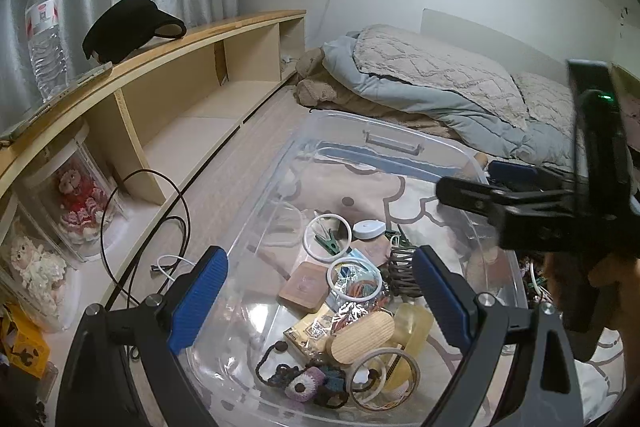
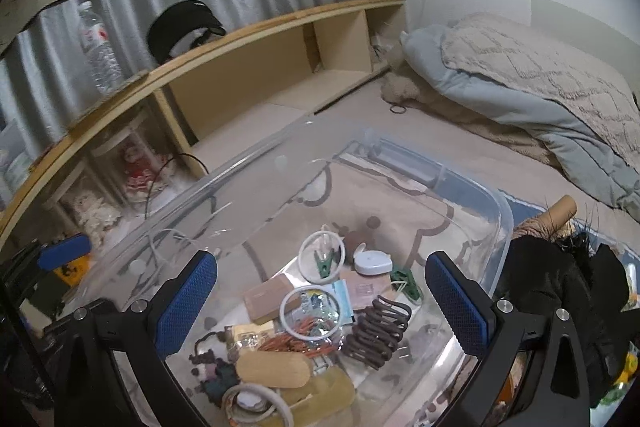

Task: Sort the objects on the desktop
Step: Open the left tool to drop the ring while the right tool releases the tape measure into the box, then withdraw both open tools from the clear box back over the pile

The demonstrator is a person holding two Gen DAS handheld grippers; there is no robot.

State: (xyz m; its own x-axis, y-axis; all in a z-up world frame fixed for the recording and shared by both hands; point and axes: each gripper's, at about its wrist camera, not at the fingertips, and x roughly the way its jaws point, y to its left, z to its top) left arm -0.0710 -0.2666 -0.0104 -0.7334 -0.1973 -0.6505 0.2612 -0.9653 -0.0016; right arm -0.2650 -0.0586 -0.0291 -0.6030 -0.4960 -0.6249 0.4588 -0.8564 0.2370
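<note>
- Clear plastic bin (image 1: 400,143) is sitting on the bed's patterned cover, holding a pile of small things on its floor.
- Left gripper (image 1: 320,287) is hovering over the near end of the bin, jaws standing wide apart with nothing between the blue pads (image 1: 198,297).
- Right gripper (image 2: 320,301) is hovering over the same bin, jaws spread fully, nothing between them; from the left wrist view it is showing at the right edge, over the bin's right rim.
- Brown hair claw (image 2: 378,331) is lying in the bin, just beside the right gripper's right finger as seen from its own camera, not touching either pad.
- White ring (image 2: 312,313) is lying left of the claw, on top of a packet and some orange clips.
- Green clothespin (image 1: 327,239) is lying inside a second white ring toward the far side of the pile; a white round case (image 1: 369,229) is sitting just beside it.
- Oval wooden piece (image 1: 362,337) is resting near the front of the pile, next to a tape roll (image 1: 384,375) and a crocheted bit (image 1: 302,383).
- Black cable (image 1: 156,219) is looping on the bed left of the bin.
</note>
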